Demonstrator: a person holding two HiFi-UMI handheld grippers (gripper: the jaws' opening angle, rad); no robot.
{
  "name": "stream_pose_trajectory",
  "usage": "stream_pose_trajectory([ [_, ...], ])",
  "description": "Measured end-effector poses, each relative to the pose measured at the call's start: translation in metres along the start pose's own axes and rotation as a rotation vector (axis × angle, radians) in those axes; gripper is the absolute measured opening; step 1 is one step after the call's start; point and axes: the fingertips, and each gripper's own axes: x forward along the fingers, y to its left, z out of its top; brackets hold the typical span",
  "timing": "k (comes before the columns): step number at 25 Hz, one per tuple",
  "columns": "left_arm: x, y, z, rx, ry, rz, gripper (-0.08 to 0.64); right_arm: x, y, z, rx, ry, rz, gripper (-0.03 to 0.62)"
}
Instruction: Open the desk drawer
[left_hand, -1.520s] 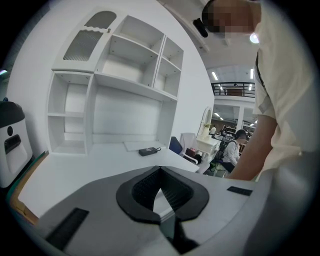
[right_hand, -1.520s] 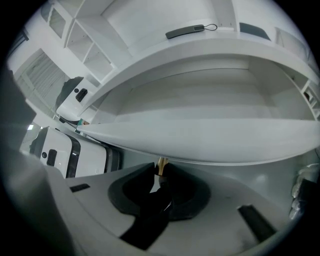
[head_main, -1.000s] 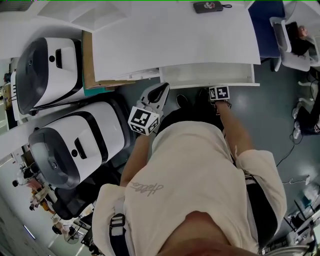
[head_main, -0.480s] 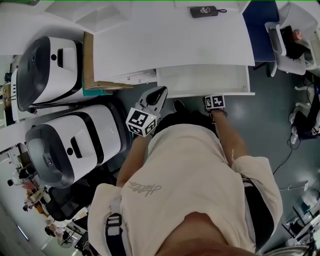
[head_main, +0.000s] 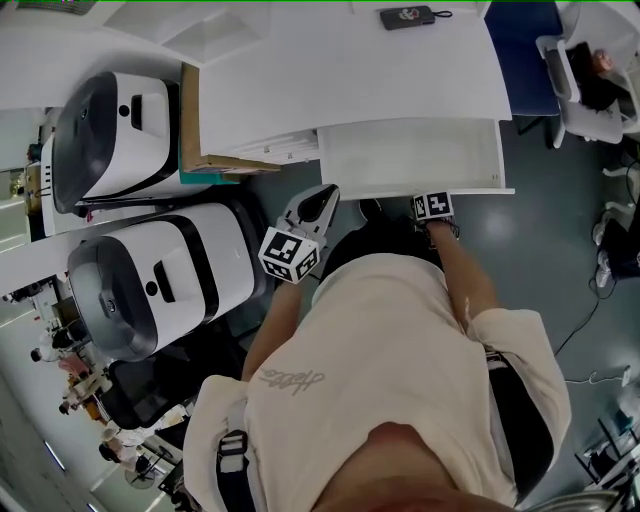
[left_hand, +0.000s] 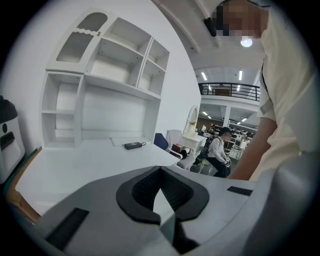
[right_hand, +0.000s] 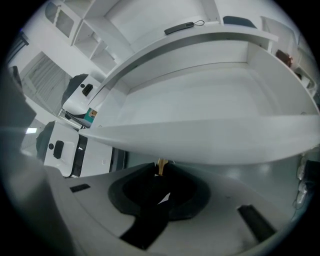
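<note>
The white desk (head_main: 340, 70) has a shallow white drawer (head_main: 400, 160) pulled partly out toward me; its inside (right_hand: 210, 95) looks empty. My right gripper (head_main: 436, 200) reaches under the drawer's front edge, and in the right gripper view its jaws (right_hand: 161, 174) are shut on a small brass handle (right_hand: 161, 166) below the drawer front. My left gripper (head_main: 320, 198) hangs free to the left of the drawer, below the desk edge. It is shut (left_hand: 161, 220) with nothing in it, and it points across the desktop (left_hand: 85, 160).
A black flat device with a cord (head_main: 406, 16) lies at the desk's far side. Two big white-and-black machines (head_main: 110, 130) (head_main: 160, 280) stand at the left, with a cardboard sheet (head_main: 190, 120) against the desk. White shelves (left_hand: 100, 90) rise behind the desk. A blue chair (head_main: 520, 50) stands right.
The drawer has slid farther out toward me, showing more of its inside. The right gripper came back with it on the handle. The left gripper moved back too.
</note>
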Motion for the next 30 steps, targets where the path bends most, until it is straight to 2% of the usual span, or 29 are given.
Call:
stream_pose_trajectory([
  [10,0.003,-0.035,-0.004,0.004,-0.005,-0.015,0.002,-0.005,0.002,-0.037,-0.002,-0.011,0.039,0.077],
  [20,-0.011,-0.059,-0.028,-0.018,0.022,-0.003,0.002,-0.006,-0.002,-0.038,-0.017,-0.035,0.043,0.080],
  [30,-0.022,-0.045,-0.029,-0.031,0.000,0.012,0.002,-0.056,-0.004,-0.050,0.037,-0.178,0.098,0.086],
])
